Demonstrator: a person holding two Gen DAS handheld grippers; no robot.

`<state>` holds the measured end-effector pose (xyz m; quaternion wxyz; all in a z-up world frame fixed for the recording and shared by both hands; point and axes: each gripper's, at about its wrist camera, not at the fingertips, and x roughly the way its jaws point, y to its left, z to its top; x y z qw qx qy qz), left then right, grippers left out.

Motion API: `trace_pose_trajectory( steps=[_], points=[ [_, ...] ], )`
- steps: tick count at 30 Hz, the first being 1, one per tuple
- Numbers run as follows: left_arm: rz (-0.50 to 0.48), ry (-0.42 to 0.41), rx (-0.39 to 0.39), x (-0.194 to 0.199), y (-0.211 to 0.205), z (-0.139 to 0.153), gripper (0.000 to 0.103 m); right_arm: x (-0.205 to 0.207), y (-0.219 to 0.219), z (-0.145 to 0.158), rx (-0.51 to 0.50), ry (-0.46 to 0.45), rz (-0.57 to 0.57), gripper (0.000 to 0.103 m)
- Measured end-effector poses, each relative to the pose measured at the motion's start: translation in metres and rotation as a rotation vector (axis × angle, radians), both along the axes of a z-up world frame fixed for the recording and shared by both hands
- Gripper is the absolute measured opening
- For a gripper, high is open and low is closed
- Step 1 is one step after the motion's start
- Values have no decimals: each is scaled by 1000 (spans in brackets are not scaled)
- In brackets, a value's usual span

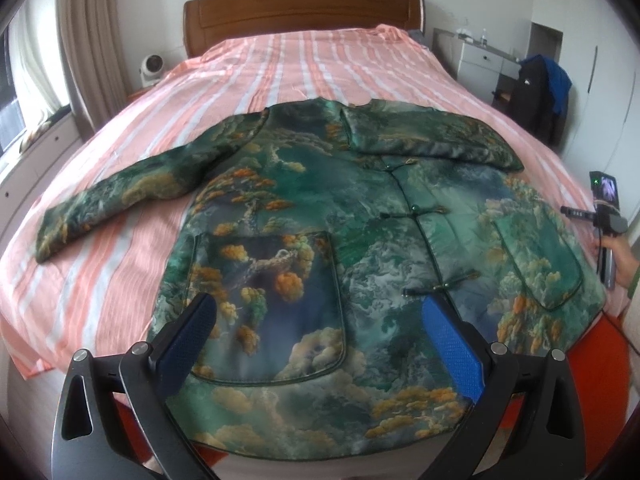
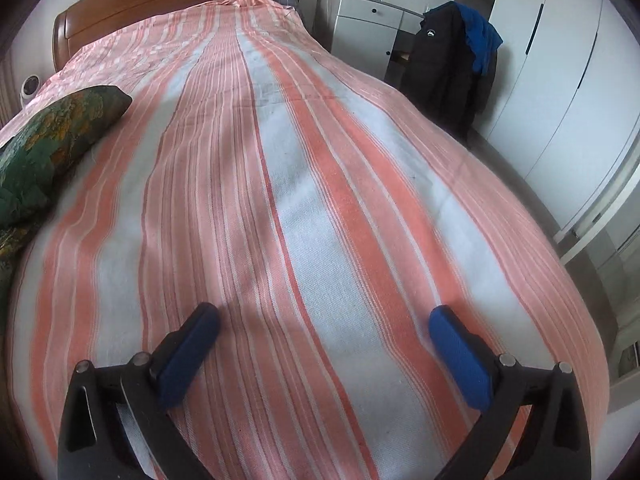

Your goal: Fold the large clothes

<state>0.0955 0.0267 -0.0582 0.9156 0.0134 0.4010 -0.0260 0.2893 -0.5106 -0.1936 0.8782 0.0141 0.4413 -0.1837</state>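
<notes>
A green padded jacket (image 1: 320,216) with orange tree print lies flat, front up, on the pink striped bedspread (image 1: 280,64). Its left sleeve (image 1: 120,196) stretches out to the left. Its right sleeve (image 1: 432,136) is folded across the chest. My left gripper (image 1: 320,312) is open and empty, hovering over the jacket's lower hem. My right gripper (image 2: 324,320) is open and empty over bare bedspread (image 2: 320,200), to the right of the jacket; the folded sleeve's end (image 2: 52,136) shows at that view's left edge. The right gripper also shows in the left wrist view (image 1: 606,216), held by a hand.
A wooden headboard (image 1: 300,12) is at the far end. A small white fan (image 1: 152,66) stands at the back left. A white cabinet (image 2: 368,28) and a chair with dark and blue clothes (image 2: 456,56) stand to the right, with white wardrobe doors (image 2: 560,80) beyond.
</notes>
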Motion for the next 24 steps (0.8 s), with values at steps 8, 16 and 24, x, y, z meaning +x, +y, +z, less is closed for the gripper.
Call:
trace_pose_trajectory(
  steps=[8, 16, 24],
  points=[
    [5, -4, -8, 2, 1, 3, 102, 0, 0, 1, 3, 9, 1, 103],
    [6, 33, -34, 9, 2, -9, 102, 0, 0, 1, 3, 8, 1, 103],
    [1, 61, -19, 13, -9, -10, 102, 0, 0, 1, 3, 8, 1, 103]
  ],
)
